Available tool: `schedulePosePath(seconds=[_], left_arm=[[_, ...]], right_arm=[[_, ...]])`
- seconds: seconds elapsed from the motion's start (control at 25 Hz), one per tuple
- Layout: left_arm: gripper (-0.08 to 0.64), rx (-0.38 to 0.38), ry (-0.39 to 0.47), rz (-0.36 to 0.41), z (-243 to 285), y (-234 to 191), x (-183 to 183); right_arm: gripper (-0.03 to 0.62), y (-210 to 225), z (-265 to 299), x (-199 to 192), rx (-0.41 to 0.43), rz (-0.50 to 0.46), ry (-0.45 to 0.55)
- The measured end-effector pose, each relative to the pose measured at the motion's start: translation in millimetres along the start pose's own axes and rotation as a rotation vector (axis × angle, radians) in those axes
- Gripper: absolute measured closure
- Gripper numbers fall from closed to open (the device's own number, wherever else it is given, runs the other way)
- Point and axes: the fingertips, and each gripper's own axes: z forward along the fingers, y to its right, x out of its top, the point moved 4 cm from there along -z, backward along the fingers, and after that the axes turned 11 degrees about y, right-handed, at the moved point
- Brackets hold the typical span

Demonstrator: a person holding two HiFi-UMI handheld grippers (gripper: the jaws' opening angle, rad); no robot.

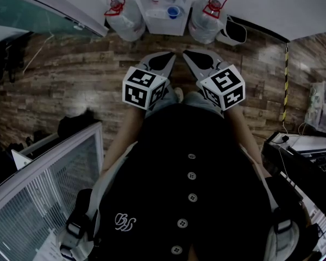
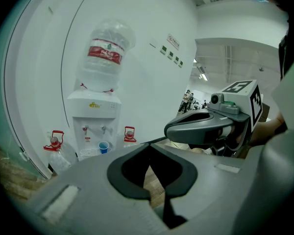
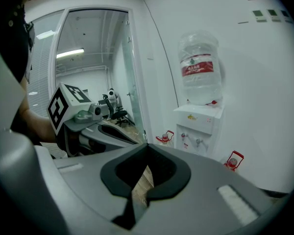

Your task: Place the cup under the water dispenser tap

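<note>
One cup (image 2: 104, 146) stands on the dispenser (image 2: 93, 112) tray, directly below a tap, so the placing looks done. Left gripper (image 2: 148, 150) and right gripper (image 3: 146, 147) hang well back, jaws together on nothing, likely because nothing is left to carry.

**White walls, plank floor, glass partitions**

In the head view a white wall (image 1: 309, 7) runs across 12 o'clock, and a brown wood-plank floor (image 1: 70, 75) fills the middle. A glass partition with blinds (image 1: 43, 200) stands at 8 o'clock. A dark desk strewn with cables (image 1: 307, 156) sits at 4 o'clock. In the right gripper view, a glazed doorway (image 3: 93, 72) at 10 o'clock shows a lit ceiling strip (image 3: 71, 53) and an office chair (image 3: 118, 115).
</note>
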Motion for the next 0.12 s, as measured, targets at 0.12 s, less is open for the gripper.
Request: schedulePosePath(seconds=[0.12], left_arm=[[0.561, 0.003, 0.004, 0.000, 0.4, 0.7, 1.5]], right_arm=[[0.592, 0.4, -2.5, 0.8, -0.003, -0.002, 0.001]])
